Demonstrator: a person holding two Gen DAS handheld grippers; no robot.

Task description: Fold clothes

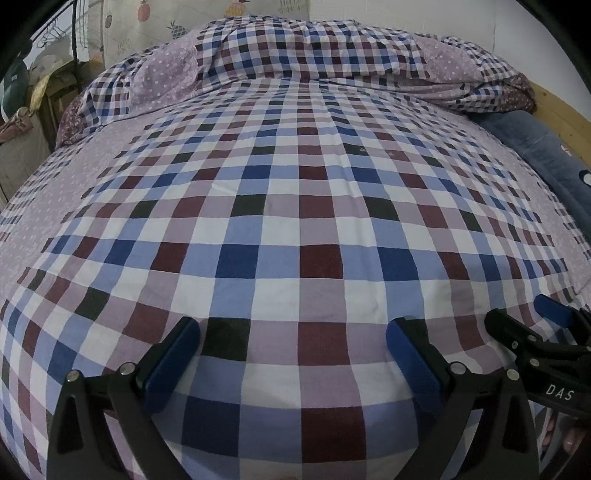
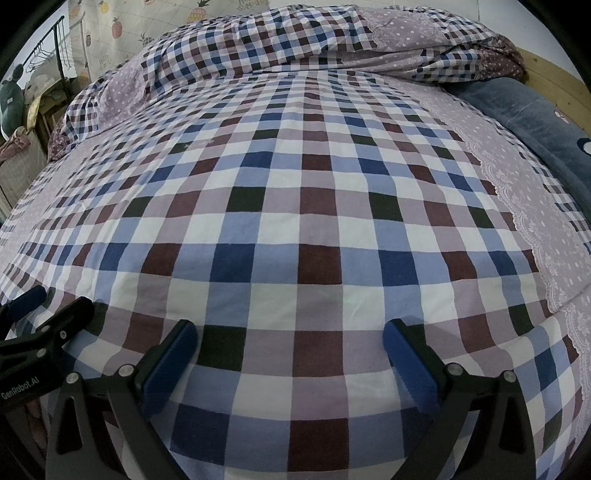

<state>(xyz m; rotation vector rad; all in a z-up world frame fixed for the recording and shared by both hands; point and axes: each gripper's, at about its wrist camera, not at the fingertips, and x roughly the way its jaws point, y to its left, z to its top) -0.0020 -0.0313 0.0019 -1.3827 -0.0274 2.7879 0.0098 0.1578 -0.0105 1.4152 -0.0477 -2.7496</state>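
Hovering side by side over the bed (image 1: 280, 206), the left gripper (image 1: 293, 354) and right gripper (image 2: 290, 354) both have jaws wide open, holding nothing. No clothes show near them, only checked bedding ahead and a quilt (image 2: 295, 40) bunched at the bed's far end.

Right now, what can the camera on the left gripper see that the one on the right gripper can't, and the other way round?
Only the left wrist view shows the right gripper from the side, at its right edge, with fingertips of a hand below it. Only the right wrist view shows the left gripper at its left edge, and the lace-print border clearly. Both share the checked bedsheet, the bunched quilt at the far end, the blue blanket, the pineapple curtain, and open jaws holding nothing.
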